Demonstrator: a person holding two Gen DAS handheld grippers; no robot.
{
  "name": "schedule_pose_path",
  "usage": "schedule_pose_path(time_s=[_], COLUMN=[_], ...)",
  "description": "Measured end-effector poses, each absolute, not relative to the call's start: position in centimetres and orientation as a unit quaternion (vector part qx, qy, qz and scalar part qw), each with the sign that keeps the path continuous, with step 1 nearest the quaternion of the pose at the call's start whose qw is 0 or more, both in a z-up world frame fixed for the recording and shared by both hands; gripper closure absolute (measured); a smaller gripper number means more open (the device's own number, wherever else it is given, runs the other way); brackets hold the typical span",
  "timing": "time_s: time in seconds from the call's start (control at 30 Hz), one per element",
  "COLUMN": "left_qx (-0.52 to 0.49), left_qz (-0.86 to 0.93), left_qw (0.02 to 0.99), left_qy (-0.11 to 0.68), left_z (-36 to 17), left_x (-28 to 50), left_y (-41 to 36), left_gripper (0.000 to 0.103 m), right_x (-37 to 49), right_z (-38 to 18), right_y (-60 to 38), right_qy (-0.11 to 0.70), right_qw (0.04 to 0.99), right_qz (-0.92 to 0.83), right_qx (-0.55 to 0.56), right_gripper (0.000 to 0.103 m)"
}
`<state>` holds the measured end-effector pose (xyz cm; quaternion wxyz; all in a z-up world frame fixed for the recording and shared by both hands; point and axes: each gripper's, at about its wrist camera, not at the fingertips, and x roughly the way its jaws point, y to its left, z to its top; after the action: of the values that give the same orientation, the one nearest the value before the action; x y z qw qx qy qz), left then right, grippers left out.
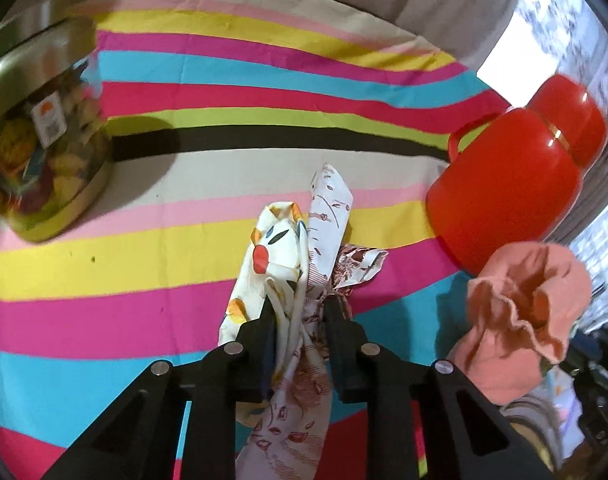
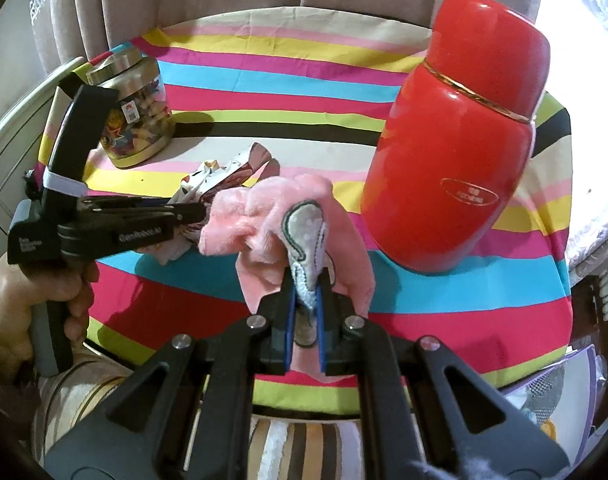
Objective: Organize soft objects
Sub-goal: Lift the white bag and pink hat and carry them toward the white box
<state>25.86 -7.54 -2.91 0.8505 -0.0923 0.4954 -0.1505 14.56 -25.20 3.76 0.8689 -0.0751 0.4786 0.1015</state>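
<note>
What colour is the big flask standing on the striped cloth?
The flask is red with a thin gold band; the right wrist view shows it best.

Light: bright daylight from window (image 1: 500,60) at right, blown out | Glare: highlights on red flask (image 2: 456,152) | Shadows: soft, beside jar (image 1: 44,132) | Blur: jar smeared in left view | Distortion: strong fisheye, dark vignette corners

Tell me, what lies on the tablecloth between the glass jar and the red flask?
Only the patterned white cloths, held in the left gripper, lie between the glass jar and the red flask; the left wrist view shows this.
</note>
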Motion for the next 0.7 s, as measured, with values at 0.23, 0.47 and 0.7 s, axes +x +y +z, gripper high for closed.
schedule_pose_path(time_s=[0.23,0.47,0.7], left_qx=[-0.168,-0.204,-0.223], left_qz=[-0.16,-0.177,-0.214], left_qw=[0.846,0.847,0.848], left_qy=[0.48,0.457,0.431], left_z=[-1.2,1.0,3.5], left_x=[24.3,21.9,18.6], left_y=[-5.7,-5.4,-7.1], left_gripper=[0.081,0.082,0.082], right_x=[13.3,11.8,9.7], right_z=[4.7,5.8,7.3], right_y=[-26.6,-28.4,-31.5], right_qy=[0.473,0.467,0.461], right_qw=[0.873,0.878,0.883], right_qz=[0.097,0.091,0.087], right_qx=[-0.065,-0.052,-0.03], right_gripper=[0.092,0.092,0.092])
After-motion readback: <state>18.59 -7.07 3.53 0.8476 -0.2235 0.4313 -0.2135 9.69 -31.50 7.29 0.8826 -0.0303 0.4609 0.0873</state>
